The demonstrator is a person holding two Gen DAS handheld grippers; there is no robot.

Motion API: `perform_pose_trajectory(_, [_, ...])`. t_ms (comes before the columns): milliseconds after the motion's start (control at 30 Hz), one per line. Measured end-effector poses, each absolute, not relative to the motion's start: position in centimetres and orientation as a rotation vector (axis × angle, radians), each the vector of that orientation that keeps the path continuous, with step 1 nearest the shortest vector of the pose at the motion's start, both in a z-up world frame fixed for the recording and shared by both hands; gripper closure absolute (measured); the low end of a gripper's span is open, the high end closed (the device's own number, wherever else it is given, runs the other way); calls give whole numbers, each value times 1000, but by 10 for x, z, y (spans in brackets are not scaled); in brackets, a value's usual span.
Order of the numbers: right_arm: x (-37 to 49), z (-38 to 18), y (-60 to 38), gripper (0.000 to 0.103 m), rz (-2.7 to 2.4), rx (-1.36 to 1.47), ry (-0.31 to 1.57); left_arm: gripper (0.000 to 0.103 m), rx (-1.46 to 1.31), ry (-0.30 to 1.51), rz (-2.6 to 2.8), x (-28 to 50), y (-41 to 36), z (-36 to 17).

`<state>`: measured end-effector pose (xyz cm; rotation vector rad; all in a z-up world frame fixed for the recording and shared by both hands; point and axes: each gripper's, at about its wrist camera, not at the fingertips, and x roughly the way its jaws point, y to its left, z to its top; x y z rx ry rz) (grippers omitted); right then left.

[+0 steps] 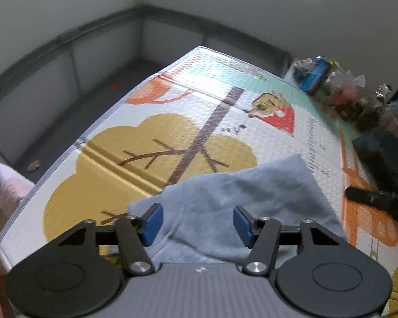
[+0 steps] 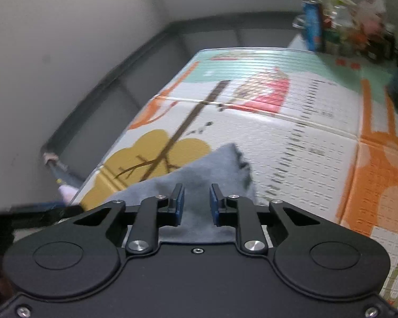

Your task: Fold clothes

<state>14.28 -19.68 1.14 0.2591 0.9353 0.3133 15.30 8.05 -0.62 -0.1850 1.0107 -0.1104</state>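
A grey-blue garment [image 1: 238, 190] lies folded on the printed play mat [image 1: 146, 137], one corner pointing away from me. My left gripper [image 1: 198, 224] hovers over its near part, blue pads wide apart, nothing pressed between them. In the right wrist view the same garment [image 2: 212, 169] lies under my right gripper [image 2: 196, 204]. Its pads stand a narrow gap apart, and the cloth shows through the gap without being pinched. A black finger of the right gripper [image 1: 371, 198] reaches in from the right edge of the left wrist view.
The mat [image 2: 305, 132] spreads far beyond the garment. Bottles, boxes and bags [image 1: 345, 90] crowd its far right corner, with a dark bundle [image 1: 379, 153] nearer. A pink cloth [image 1: 10, 185] hangs at the left edge above a dark floor strip and grey wall panels.
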Motion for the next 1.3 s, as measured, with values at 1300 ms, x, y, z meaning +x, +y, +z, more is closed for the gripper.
perform_pose_trajectory(1300, [123,-76,-241,95,76,230,1219,64,-105,1138,-72,119,94,-61])
